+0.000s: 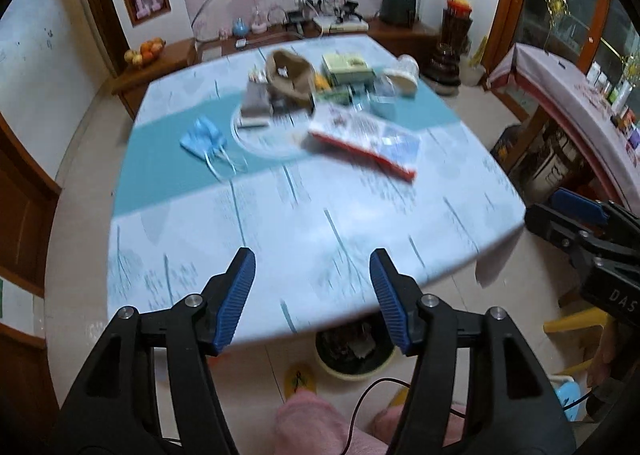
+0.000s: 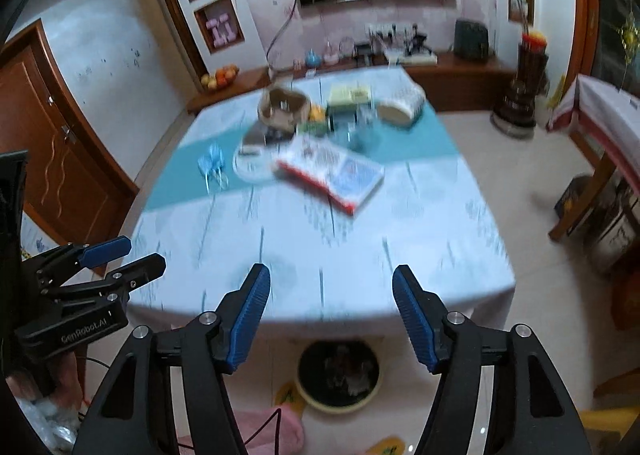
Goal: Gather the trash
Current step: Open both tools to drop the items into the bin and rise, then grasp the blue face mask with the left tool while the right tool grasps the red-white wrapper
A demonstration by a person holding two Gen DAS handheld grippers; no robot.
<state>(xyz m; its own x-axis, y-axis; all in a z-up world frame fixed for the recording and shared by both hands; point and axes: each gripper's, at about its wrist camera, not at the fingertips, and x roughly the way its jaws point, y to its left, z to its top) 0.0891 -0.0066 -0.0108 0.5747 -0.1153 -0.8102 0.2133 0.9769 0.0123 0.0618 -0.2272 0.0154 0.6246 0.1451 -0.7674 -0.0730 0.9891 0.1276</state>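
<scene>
Left wrist view
Room: living room, dark TV on the far wall, wooden sideboard below it with a fruit bowl (image 1: 146, 51).
Surface: table (image 1: 280, 223) under a pale blue cloth with a teal band; picture blurred.
Clutter: blue face mask (image 1: 202, 139) on the teal band, left; red-edged flat box (image 1: 366, 139) near centre, tilted; brown pouch (image 1: 290, 79), green box (image 1: 346, 69) and a tipped white cup (image 1: 404, 75) toward the far side.
Trash bin (image 1: 354, 351): on the floor, partly under the near table edge, dark litter inside.
Left gripper (image 1: 312, 291): above the near edge of the table, jaws apart, nothing between the blue pads.
Right gripper (image 1: 568, 215): at the right border, off the table corner; its opening cannot be told from this angle.

Right wrist view
Table (image 2: 320, 255): same cloth, same clutter, blurred.
Mask (image 2: 212, 165): left of the red-edged box (image 2: 332, 175), apart from it.
Bin (image 2: 338, 375): beneath the table's near edge, between the two fingers in the picture.
Right gripper (image 2: 332, 303): jaws spread, empty.
Left gripper (image 2: 128, 255): at the left border, beside the table corner, fingers parted, holding nothing.
</scene>
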